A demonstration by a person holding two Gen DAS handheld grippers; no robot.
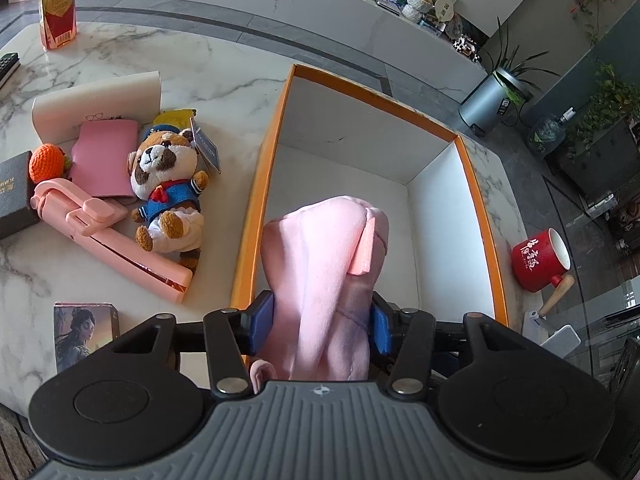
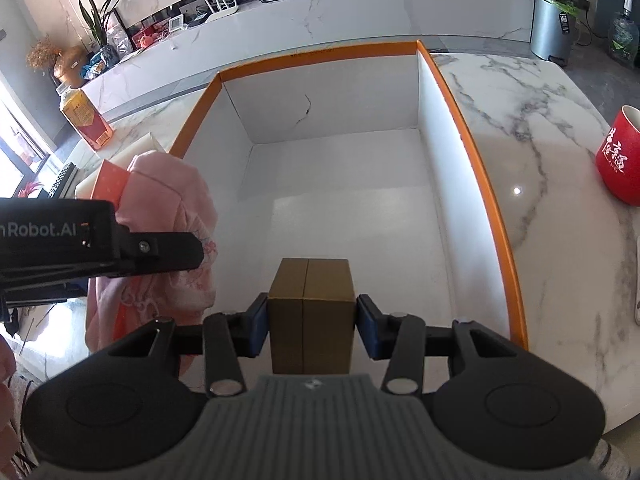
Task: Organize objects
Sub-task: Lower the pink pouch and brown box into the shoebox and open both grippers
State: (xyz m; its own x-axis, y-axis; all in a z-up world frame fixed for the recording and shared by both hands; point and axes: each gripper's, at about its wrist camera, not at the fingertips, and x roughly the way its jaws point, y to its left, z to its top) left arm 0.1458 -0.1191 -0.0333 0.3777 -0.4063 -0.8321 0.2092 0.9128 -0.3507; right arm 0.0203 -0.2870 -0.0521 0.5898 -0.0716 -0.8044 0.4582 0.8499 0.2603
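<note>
1. The left tongs (image 1: 320,322) hang over the near left part of the orange-rimmed box (image 1: 476,184), a pink cloth (image 1: 332,248) between the blue pads (image 1: 262,320). Whether the pads press on it I cannot tell.
2. The right tongs (image 2: 310,324) are closed on a brown carton (image 2: 310,312) above the box's near edge (upright, pads on both sides).
3. On the table (image 1: 224,64) left of the box lie a plush dog (image 1: 168,184), a pink selfie stick (image 1: 112,236), a pink pouch (image 1: 105,156), an orange knit ball (image 1: 46,162) and a card (image 1: 86,330).
4. A red mug (image 1: 538,260) stands right of the box, and a bottle (image 1: 58,4) at the far left.
</note>
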